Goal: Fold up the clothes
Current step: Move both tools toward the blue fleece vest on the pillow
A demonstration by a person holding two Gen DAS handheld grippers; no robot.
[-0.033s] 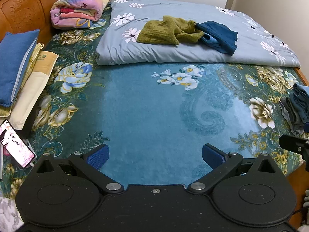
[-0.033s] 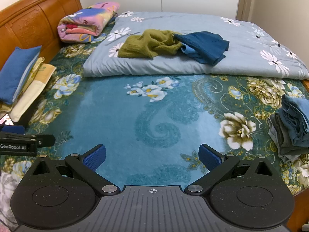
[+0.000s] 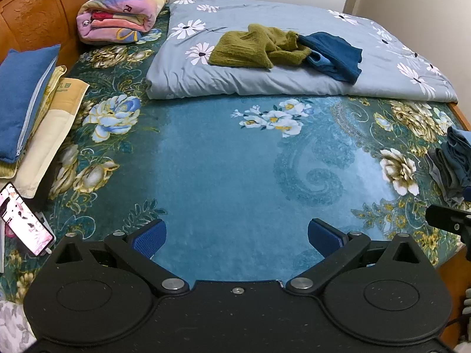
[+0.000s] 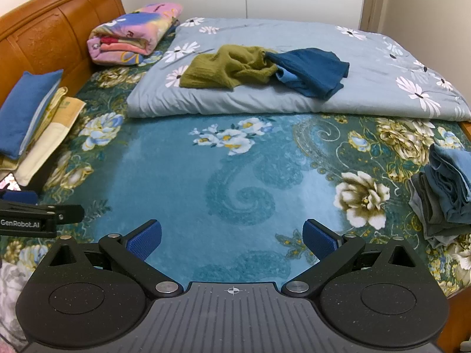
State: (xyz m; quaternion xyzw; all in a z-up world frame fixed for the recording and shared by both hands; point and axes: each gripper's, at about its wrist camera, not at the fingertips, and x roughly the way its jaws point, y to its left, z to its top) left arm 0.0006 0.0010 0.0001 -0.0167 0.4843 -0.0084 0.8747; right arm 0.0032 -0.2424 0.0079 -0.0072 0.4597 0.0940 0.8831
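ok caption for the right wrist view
Open right gripper over bed; olive sweater and blue garment await folding on quilt.

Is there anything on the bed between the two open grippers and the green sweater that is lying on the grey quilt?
Nothing visible. Between the left gripper, the right gripper and the green sweater lies only bare teal bedspread, then the quilt edge. The folded pile sits off to the right.
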